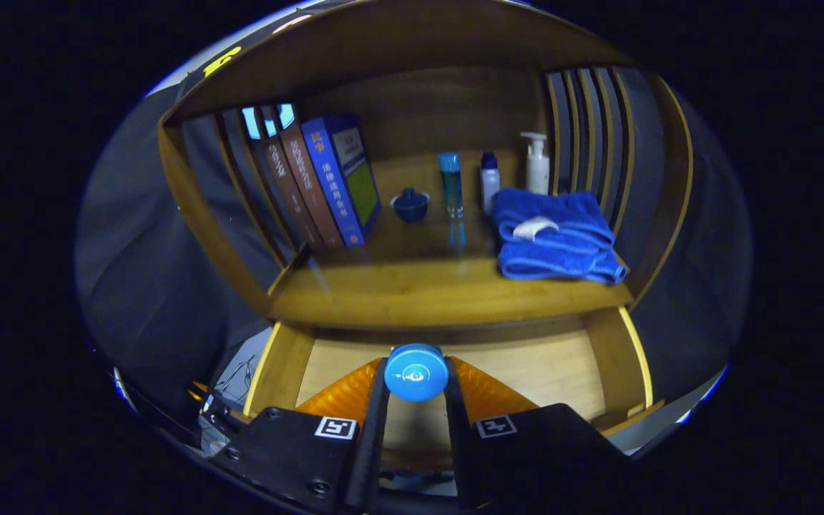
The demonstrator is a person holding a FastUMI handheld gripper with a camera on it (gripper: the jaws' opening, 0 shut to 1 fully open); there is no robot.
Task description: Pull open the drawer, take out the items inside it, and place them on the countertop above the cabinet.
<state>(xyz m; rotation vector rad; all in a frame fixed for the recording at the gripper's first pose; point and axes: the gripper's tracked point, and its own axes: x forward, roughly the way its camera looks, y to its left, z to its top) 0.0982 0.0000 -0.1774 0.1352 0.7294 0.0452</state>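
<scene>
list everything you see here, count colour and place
books: several, blue and brown, leaning at the countertop's left
lidded cup: 1, dark blue, right of the books
bottles: 3, one teal, one white with a blue cap, one white pump, at the back
towel: 1, blue, folded, countertop right
drawer: 1, wooden, open, below the countertop
round item: 1, blue, over the drawer
claw: 1, shut on the round item

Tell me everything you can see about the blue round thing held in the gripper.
The blue round cap faces the camera, a smooth, plastic-looking disc with a small pale emblem at its centre. What lies under it is hidden. It sits between the fingers of the gripper, which press on it from both sides. It is held over the open drawer, below the front edge of the countertop.
</scene>
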